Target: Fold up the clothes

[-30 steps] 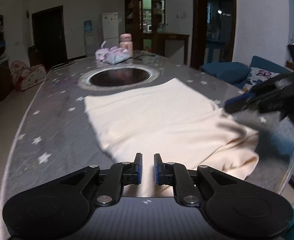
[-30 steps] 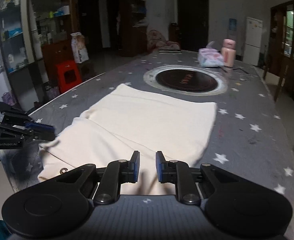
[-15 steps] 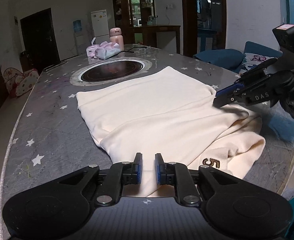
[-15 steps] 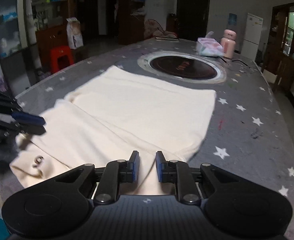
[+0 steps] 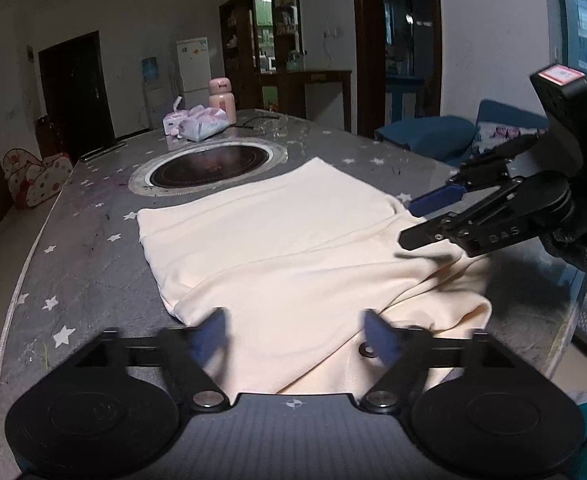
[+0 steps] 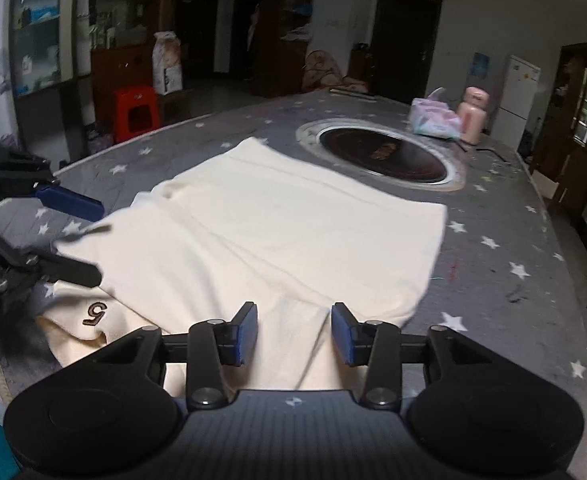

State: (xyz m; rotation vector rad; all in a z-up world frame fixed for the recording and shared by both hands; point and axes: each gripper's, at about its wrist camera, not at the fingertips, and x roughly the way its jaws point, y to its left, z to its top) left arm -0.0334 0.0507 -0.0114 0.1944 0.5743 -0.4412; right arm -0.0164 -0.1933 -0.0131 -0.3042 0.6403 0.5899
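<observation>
Motion is blurring my left gripper fingertips, both grippers are gaping wide at 6 o'clock, my right gripper gripping nothing above the cream garment.

A cream garment lies spread on the star-patterned table, partly folded, one layer doubled over another. Its far end is flat and square-edged near the round inset; the near end bunches, showing an embroidered "5".

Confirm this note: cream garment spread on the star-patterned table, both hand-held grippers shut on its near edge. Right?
Not quite. Both wrist views show the left hand-held gripper and right hand-held gripper open over the cream garment, on the star-patterned table.
</observation>
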